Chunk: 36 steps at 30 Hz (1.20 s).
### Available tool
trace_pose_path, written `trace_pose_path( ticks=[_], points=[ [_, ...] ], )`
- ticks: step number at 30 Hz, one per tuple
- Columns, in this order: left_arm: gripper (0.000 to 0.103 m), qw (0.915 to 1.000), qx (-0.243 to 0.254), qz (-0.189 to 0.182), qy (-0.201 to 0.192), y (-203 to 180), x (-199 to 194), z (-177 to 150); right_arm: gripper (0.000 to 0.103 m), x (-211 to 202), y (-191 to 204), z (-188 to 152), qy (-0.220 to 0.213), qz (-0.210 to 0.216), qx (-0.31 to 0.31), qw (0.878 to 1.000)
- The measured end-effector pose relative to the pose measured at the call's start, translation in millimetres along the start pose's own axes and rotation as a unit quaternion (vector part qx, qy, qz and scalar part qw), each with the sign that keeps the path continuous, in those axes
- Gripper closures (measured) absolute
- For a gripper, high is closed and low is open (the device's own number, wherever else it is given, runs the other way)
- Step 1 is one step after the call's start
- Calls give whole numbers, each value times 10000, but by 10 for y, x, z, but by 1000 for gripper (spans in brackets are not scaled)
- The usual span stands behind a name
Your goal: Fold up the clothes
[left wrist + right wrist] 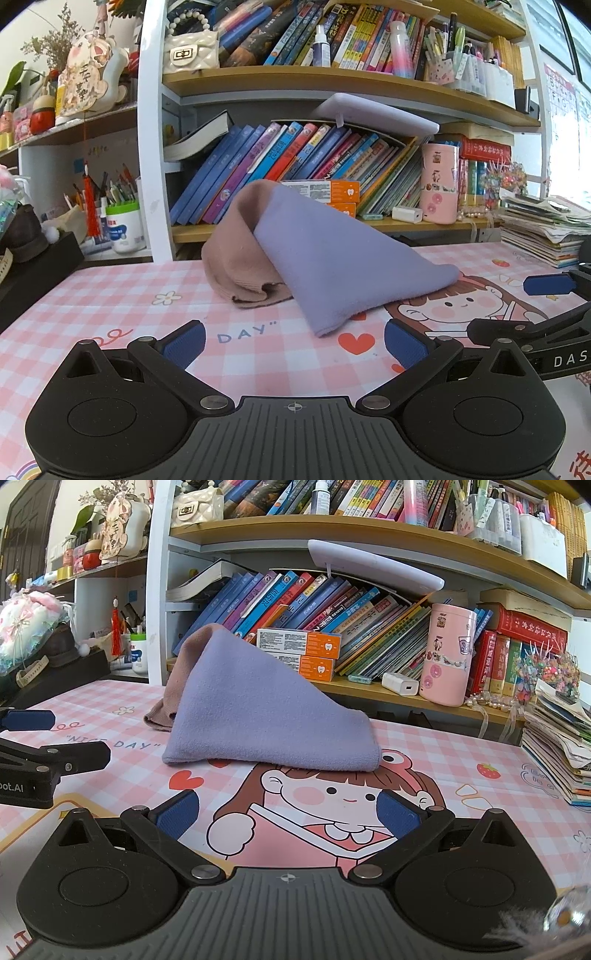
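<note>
Cloth (332, 258) heaped at 12 o'clock on mat (110, 295); left gripper (293, 345), right gripper (286, 812) spread, empty. Pinch near corners first, pull flat.

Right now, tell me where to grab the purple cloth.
Grip the purple cloth at its near left corner, coming from the front with the left gripper. That corner points toward it and its hem seems slightly lifted; the far end leans against the shelf.

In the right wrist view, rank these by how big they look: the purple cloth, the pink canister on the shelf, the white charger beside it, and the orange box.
Largest to smallest, as they look in that view:
1. purple cloth, though it lies nearest the camera
2. pink canister
3. orange box
4. white charger
</note>
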<state>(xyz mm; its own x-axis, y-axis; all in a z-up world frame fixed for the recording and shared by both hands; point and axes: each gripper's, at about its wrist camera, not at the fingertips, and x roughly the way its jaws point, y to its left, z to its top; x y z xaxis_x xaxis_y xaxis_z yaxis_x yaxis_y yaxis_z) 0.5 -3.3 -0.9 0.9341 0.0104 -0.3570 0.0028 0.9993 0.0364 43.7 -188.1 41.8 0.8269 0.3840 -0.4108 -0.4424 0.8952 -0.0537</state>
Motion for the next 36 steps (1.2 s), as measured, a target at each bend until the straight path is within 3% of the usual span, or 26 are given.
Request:
trace_pose_path(
  ticks=[36],
  points=[
    [0,10000,-36,14,24,-1,11,-4,0,0,19,8,22,17,-25,10000]
  ],
)
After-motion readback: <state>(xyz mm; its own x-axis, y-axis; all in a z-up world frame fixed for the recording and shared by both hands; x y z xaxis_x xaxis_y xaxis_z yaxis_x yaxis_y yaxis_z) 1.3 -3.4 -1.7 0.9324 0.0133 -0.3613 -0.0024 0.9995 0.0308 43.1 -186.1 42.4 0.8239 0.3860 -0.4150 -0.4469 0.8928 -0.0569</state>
